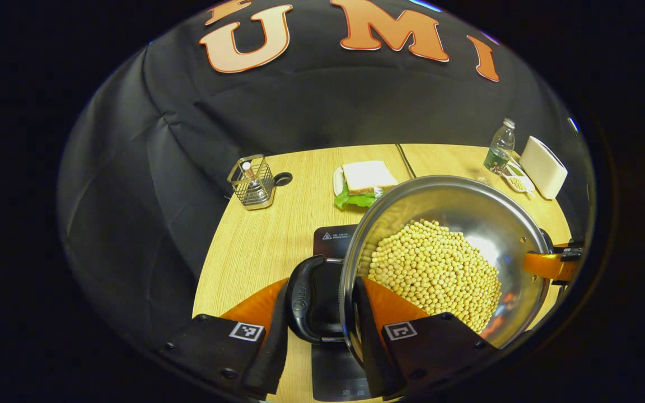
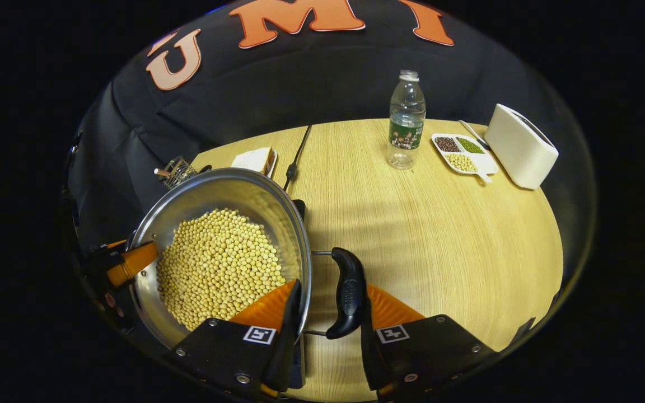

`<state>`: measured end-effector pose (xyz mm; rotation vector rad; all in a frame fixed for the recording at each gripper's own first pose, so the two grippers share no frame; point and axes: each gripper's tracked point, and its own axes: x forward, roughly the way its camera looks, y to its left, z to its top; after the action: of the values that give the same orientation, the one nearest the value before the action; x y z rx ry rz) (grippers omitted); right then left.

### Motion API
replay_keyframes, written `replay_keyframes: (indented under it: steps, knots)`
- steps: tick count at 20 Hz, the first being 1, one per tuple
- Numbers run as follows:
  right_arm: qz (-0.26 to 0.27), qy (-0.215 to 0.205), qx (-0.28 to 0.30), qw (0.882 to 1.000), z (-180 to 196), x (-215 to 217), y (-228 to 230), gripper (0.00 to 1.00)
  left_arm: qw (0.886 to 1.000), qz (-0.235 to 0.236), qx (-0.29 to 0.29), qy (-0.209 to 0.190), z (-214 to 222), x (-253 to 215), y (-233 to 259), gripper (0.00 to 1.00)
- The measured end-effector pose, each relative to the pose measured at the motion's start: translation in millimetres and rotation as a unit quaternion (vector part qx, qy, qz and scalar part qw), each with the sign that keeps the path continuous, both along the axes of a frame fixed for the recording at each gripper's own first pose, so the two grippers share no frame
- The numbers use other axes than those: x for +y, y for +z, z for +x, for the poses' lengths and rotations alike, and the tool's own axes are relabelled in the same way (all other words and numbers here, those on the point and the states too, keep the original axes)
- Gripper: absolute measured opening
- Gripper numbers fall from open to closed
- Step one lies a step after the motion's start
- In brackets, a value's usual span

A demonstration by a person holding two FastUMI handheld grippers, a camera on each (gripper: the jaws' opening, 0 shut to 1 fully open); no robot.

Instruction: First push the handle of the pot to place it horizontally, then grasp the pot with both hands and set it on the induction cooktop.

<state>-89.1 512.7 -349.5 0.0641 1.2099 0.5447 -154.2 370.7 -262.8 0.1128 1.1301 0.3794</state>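
A steel pot (image 1: 457, 201) full of yellow beans (image 1: 434, 268) is over the black induction cooktop (image 1: 333, 240); whether it rests on it I cannot tell. My left gripper (image 1: 322, 302) is shut on the pot's black side handle (image 1: 305, 299), one finger outside the handle and the other inside the rim. In the right gripper view the pot (image 2: 216, 190) is at the left. My right gripper (image 2: 331, 296) is shut on the opposite handle (image 2: 347, 291) in the same way. Each gripper shows across the pot in the other's view, the right gripper (image 1: 552, 264) and the left gripper (image 2: 126, 263).
On the wooden table (image 2: 440, 235) stand a water bottle (image 2: 406, 120), a divided dish of beans (image 2: 462, 152) and a white toaster (image 2: 521, 145) at the far right. A sandwich on a plate (image 1: 367, 179), a wire basket (image 1: 252, 182) and a black cable (image 2: 297, 154) lie behind the pot.
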Motion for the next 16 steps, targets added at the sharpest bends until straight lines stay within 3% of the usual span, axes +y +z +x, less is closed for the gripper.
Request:
replay_keyframes:
  steps: [16]
  knots:
    - [-0.008,0.009,-0.017,1.0,6.7,-1.7,11.3,0.51,1.0,-0.019,-0.001,0.02,-8.5,2.7,0.9,0.64]
